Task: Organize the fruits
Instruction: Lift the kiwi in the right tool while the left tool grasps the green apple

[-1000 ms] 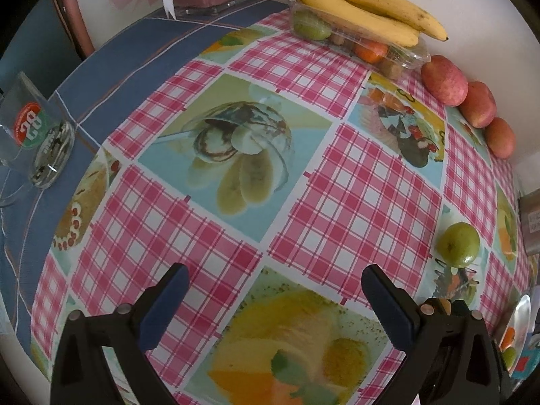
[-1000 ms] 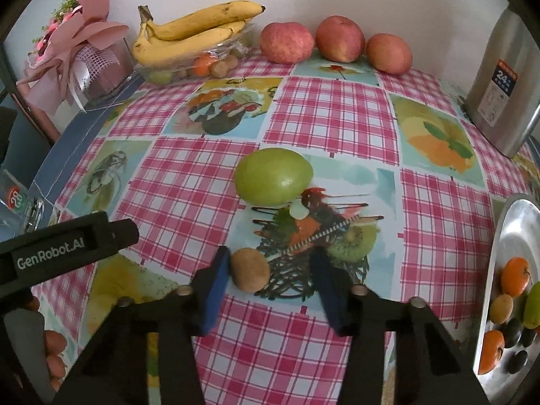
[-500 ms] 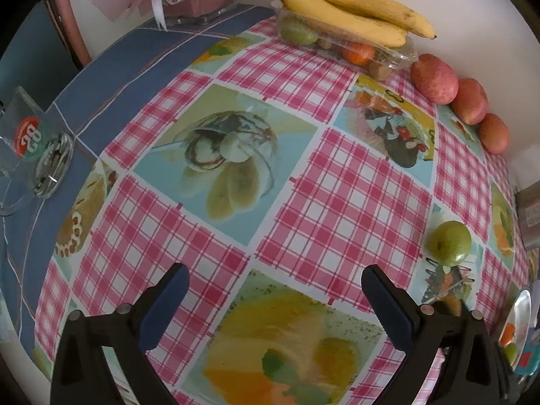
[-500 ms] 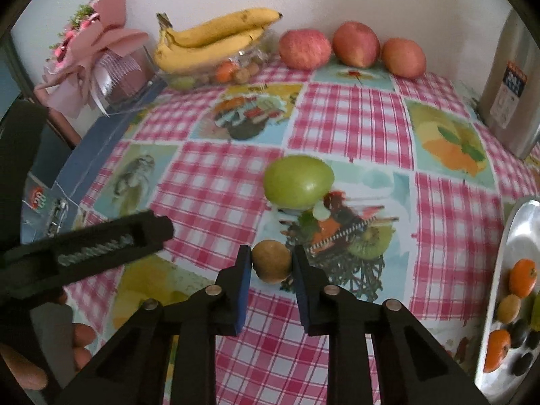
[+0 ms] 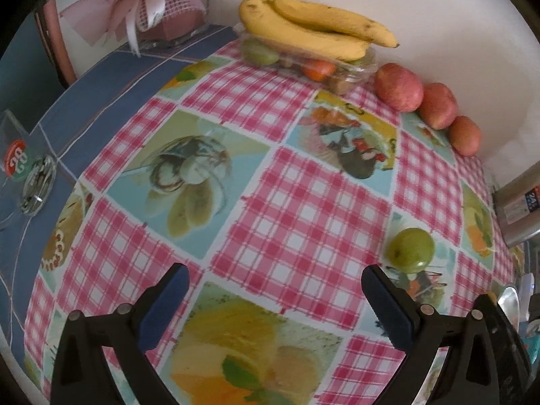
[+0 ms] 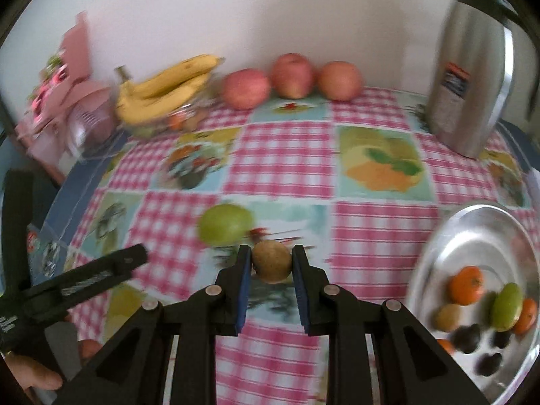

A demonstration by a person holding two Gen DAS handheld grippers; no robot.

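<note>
Between right gripper [image 6: 271, 265] fingers, kiwi [image 6: 272, 265] clamped

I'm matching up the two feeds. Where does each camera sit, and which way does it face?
Left wrist: on the left gripper, facing over the checked tablecloth to the yellow bananas; open fingers show.
Right wrist: on the right gripper, shut on a small brown fruit, facing the wall; a hand shows.
Shared: the round green fruit, three red apples, steel flask.
</note>
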